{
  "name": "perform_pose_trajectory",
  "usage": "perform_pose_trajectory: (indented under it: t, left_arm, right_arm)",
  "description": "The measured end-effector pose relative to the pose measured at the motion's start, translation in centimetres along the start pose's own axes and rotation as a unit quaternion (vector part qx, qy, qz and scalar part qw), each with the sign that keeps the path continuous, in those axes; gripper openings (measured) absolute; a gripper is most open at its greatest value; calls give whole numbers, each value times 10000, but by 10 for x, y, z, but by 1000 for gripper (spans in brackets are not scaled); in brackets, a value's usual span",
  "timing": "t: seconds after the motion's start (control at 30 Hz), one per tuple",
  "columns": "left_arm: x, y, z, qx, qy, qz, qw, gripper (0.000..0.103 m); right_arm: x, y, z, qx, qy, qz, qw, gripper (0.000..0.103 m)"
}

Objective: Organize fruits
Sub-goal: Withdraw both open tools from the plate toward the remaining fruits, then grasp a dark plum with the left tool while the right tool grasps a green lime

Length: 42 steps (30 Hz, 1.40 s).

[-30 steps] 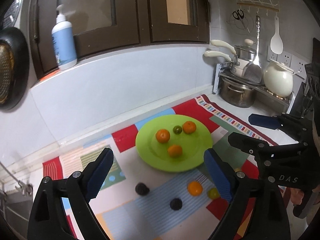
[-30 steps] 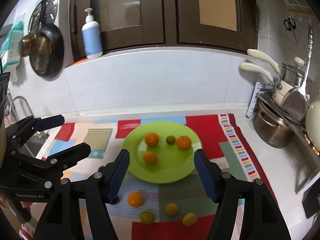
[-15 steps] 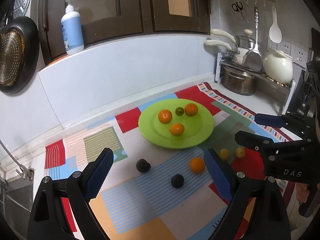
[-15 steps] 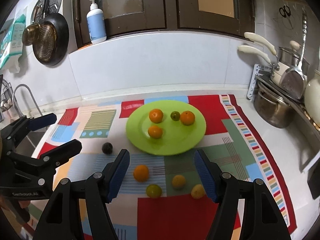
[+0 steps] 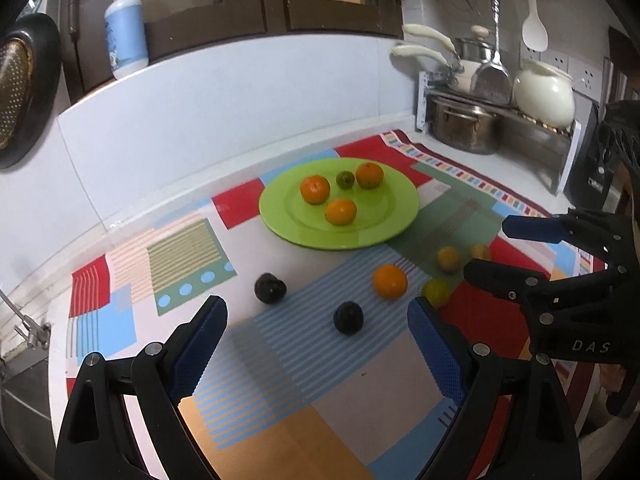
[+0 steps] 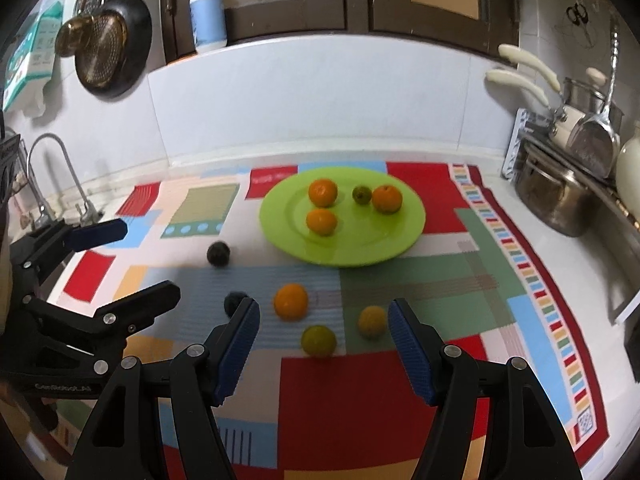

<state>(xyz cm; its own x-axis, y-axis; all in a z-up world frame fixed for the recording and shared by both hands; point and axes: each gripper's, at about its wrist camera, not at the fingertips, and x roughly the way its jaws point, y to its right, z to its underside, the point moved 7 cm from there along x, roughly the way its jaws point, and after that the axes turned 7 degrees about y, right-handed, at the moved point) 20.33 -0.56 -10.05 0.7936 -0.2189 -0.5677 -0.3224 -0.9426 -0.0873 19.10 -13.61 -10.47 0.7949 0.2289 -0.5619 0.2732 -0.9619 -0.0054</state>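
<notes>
A green plate (image 5: 384, 224) (image 6: 360, 240) on the patchwork mat holds three oranges and a small green fruit (image 6: 362, 194). Loose on the mat in front of it lie an orange (image 5: 390, 281) (image 6: 291, 301), a yellow-green fruit (image 5: 436, 290) (image 6: 319, 340), two yellow fruits (image 5: 448, 258), and two dark plums (image 5: 270, 288) (image 5: 349, 317). My left gripper (image 5: 316, 312) (image 6: 146, 261) hangs open above the nearer plum. My right gripper (image 6: 324, 310) (image 5: 488, 248) is open above the loose orange and the yellow-green fruit. Neither holds anything.
A rack with steel pots (image 5: 464, 128) and a white kettle (image 5: 544, 92) stands at the right end of the counter. A faucet (image 6: 48, 168) and sink lie at the left. A soap bottle (image 6: 208, 16) sits on the ledge; a pan (image 6: 108, 44) hangs on the wall.
Both grippers have sunk toward the mat and tipped down. The loose fruit now shows larger and higher, framed between the fingers. The jaws have kept their width.
</notes>
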Motion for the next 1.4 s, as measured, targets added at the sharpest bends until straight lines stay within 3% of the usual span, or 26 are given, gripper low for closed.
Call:
perform_pose_trajectory:
  t: [0.33,0.53,1.0,1.4]
  left_arm:
    - [18,7,17,368,-135,248,9989,91]
    - [35,10,23,449,-284,432,9977,84]
    - [70,19,32,202,-739,819,9937,53]
    - [82,20,34,-102,-905,911,9917,35]
  right_arm:
    - [16,-8,21,-253,-282,-1,9993,67]
    - [28,-9,27,-245,-412,-64,9988,67]
    - [56,-2,40,121,-798,-416,9959,50]
    - [67,0,43,264,-909,-561,9939,37]
